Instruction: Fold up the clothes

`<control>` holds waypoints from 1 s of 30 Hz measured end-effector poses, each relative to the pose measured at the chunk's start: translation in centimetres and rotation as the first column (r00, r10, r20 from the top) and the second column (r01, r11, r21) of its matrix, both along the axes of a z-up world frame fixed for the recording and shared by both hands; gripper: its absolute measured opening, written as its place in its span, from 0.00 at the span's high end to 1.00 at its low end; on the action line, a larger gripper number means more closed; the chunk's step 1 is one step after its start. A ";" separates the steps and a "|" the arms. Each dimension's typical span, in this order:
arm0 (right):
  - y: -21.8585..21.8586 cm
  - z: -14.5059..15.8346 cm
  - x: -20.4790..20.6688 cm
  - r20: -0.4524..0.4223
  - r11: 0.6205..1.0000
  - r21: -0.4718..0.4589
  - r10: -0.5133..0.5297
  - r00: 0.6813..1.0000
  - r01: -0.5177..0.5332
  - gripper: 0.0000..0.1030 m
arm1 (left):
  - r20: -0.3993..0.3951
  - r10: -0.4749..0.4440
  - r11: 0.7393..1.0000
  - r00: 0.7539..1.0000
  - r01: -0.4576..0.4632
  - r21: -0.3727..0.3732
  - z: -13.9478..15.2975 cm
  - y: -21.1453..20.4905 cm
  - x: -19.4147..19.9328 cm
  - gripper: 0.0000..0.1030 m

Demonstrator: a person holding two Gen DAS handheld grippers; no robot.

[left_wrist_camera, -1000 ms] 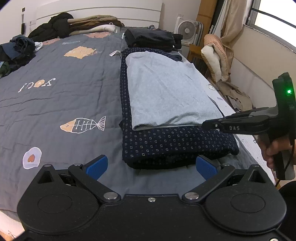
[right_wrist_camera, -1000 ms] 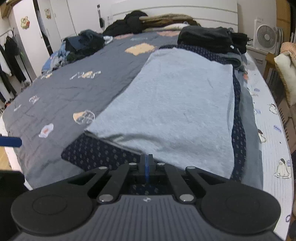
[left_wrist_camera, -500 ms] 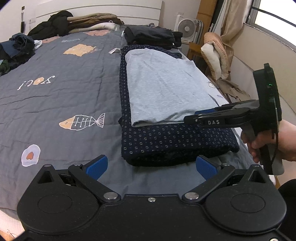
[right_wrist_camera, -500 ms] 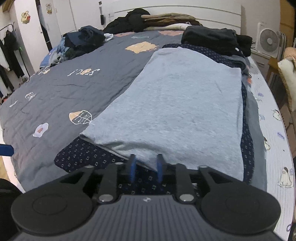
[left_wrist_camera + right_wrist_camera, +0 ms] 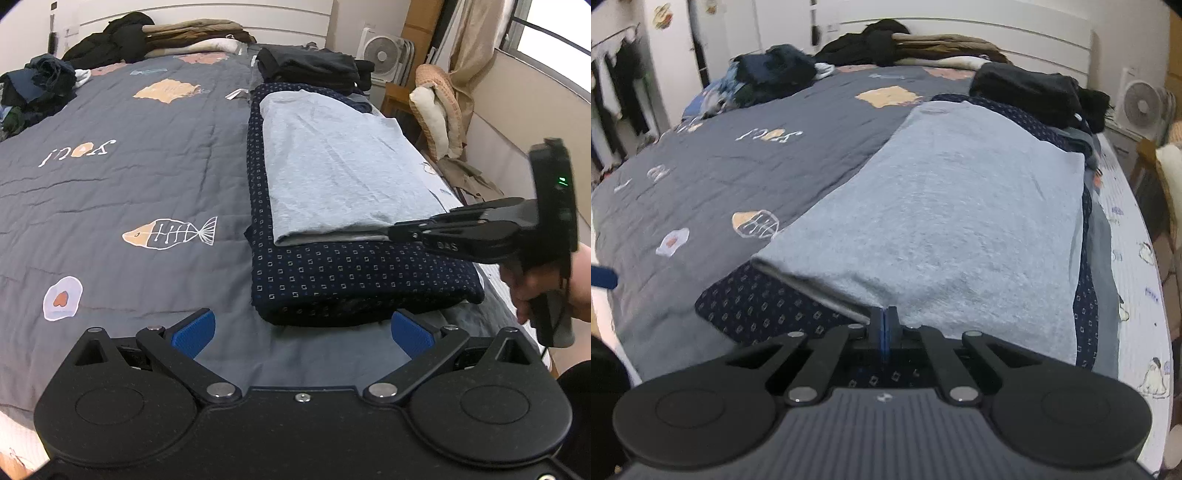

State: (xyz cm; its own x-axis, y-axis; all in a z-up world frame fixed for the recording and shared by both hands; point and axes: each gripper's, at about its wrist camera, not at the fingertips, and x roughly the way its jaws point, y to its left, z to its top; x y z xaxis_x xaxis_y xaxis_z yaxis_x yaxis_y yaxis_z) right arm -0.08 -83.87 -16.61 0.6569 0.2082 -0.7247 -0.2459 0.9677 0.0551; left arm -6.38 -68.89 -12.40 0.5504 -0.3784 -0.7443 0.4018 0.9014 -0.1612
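The right gripper [image 5: 885, 325] is clenched on the near hem of the light grey T-shirt [image 5: 332, 173], its blue pads pinched together with the cloth edge caught between them. In the left wrist view its closed tip meets that hem at the shirt's right near corner. The left gripper [image 5: 303, 334] hangs released above the near edge of the bed, jaws spread wide with nothing between them.

The shirt lies flat and already narrowed lengthwise on a folded navy patterned garment [image 5: 354, 280], which sits along the right side of the grey quilt [image 5: 129, 184] — near its foot edge. Behind it lies a folded black pile [image 5: 310, 68].

The step in hand looks like the cross fold: the near hem has to be lifted and carried towards the collar end. That likely calls for the left gripper to take the hem's other corner, so the edge rises level rather than twisting.

No containers appear — unsorted clothes [image 5: 40, 81] are heaped at the quilt's far left corner.
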 end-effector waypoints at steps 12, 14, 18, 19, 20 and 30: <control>0.2 1.4 -2.8 0.045 0.996 -0.028 0.080 0.996 -0.079 1.00 | 0.080 -0.052 0.998 0.995 0.049 0.042 0.1 -1.0 0.4 0.01; -0.1 1.9 -3.0 0.080 0.998 -0.016 0.058 0.995 -0.057 0.97 | 0.153 -0.101 0.989 0.983 0.082 0.127 0.1 -1.9 0.7 0.01; -0.2 1.9 -2.8 0.114 0.996 -0.068 0.065 0.991 -0.058 0.96 | 0.220 -0.171 0.966 0.960 0.119 0.229 0.2 -3.3 1.9 0.01; -0.2 1.7 -2.6 0.112 0.995 -0.076 0.068 0.991 -0.059 0.96 | 0.223 -0.175 0.965 0.959 0.121 0.234 0.3 -3.6 2.2 0.01; -0.2 1.4 -2.3 0.106 0.995 -0.076 0.070 0.992 -0.062 0.95 | 0.221 -0.171 0.967 0.960 0.121 0.225 0.3 -3.7 2.4 0.01; -0.6 -1.2 -1.5 0.006 0.995 -0.049 0.082 0.997 -0.082 0.96 | 0.170 -0.161 0.974 0.972 0.128 0.187 -0.8 -3.7 2.1 0.01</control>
